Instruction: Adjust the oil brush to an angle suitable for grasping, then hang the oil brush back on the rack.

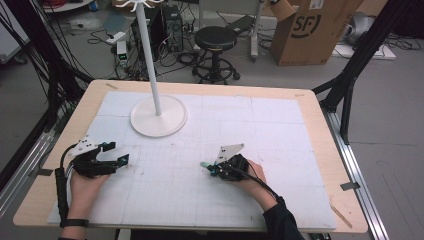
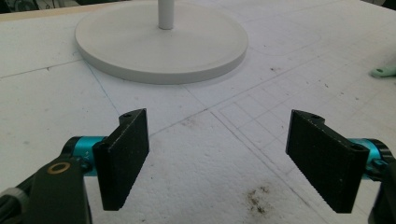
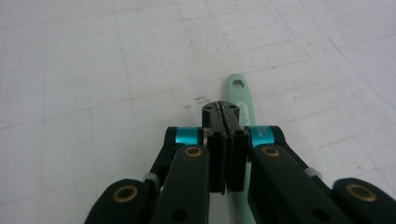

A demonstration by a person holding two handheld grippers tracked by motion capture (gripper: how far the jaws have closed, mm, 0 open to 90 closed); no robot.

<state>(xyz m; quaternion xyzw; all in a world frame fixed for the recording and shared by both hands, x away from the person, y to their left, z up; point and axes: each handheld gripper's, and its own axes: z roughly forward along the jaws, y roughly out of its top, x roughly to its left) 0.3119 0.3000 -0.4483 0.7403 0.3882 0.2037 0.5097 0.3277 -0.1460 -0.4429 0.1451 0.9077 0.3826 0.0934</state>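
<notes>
A mint-green handle (image 3: 239,93) with a hole at its tip lies on the white foam mat (image 1: 280,135), running under my right gripper (image 3: 226,109). That gripper's pads are pressed together, and the handle passes beside and below them, not between them. In the high view the handle's tip (image 1: 204,164) pokes out to the left of the right gripper (image 1: 214,170). My left gripper (image 2: 217,158) stands open over bare mat at the table's left (image 1: 116,152). From there the green tip (image 2: 385,71) shows far to the right.
A white stand with a round base (image 1: 159,116) and a thin pole (image 1: 150,55) rises at the mat's back left; its base (image 2: 161,44) is just ahead of the left gripper. Beyond the wooden table (image 1: 320,107) are a black stool (image 1: 215,40) and a cardboard box (image 1: 310,30).
</notes>
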